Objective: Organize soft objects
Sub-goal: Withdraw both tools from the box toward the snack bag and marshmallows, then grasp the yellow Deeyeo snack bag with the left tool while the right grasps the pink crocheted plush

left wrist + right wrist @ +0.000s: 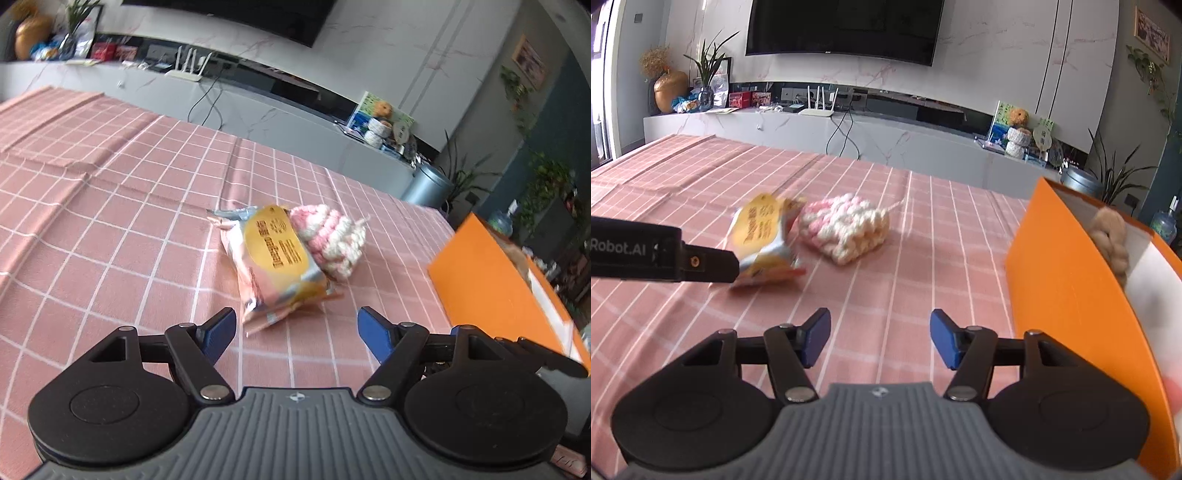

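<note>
Left wrist view: our left tongs (296, 330) gape empty just short of the packet (277, 258), which touches the knit (332, 240) on the table (110, 184). Right tongs (879, 338) open, empty. Risk: nudging both away from the box (1067, 295).

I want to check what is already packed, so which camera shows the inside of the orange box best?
The right wrist view: the orange box shows its open top, white inner wall and a tan fuzzy item inside. The left wrist view shows the box mostly from outside, blurred, with its contents unclear.

Home living room: wall-mounted television (844, 31), houseplants (711, 70), router (816, 110).
</note>
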Motion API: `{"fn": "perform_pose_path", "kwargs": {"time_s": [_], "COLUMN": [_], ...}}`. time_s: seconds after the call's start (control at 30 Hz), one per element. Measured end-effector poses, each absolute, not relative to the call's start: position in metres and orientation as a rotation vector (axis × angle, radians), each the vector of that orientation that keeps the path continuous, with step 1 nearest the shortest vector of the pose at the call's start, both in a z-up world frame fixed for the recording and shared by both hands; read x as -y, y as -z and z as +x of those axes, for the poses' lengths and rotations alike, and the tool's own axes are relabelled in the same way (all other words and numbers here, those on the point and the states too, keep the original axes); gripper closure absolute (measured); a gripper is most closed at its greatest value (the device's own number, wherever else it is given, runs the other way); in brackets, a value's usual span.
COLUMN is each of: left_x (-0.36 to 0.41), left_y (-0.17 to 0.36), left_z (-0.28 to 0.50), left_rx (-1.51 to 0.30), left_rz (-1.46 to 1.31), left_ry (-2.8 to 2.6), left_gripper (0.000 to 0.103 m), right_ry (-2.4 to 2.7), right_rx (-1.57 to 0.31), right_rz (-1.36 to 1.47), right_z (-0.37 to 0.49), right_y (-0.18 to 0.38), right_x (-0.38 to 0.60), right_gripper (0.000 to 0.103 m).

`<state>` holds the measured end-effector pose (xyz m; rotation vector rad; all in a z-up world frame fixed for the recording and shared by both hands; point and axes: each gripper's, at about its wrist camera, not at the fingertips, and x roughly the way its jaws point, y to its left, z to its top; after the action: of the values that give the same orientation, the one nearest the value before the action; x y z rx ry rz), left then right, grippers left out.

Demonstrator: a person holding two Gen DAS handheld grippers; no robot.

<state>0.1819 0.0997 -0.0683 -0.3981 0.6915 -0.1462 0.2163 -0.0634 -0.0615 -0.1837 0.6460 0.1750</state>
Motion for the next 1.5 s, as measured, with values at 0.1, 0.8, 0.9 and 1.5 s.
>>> {"fn": "perform_pose_path", "kwargs": {"time_s": [0.1,0.8,0.9,1.5], "left_x": [-0.101,-0.101,-0.102,-0.102], "left_y": [0.065,0.084,0.085,0.082], "left_z": [0.195,0.273,0.278,0.277], "left_rx": [-0.684,-0.823,-0.83,-0.836], "left_rz": [-0.414,-0.475,-0.474,-0.432], "left_ry": [0.113,-0.06,-0.061,-0.022], "left_gripper": [0.011,0.01,0.01,0.035], "right_ry": [-0.181,-0.311,-0.339,-0.34], "right_rx": [-0.635,-0.634,-0.627,-0.65], "right_rz": [-0.173,-0.232,-0.243,-0.236], "right_z": [0.234,0.31,0.315,0.317], "right_y": [0.059,0.079,0.083,0.093], "right_x": [0.058,0.027,0.023,0.015], "right_gripper": [0.048,0.035,0.031,0.083]}}
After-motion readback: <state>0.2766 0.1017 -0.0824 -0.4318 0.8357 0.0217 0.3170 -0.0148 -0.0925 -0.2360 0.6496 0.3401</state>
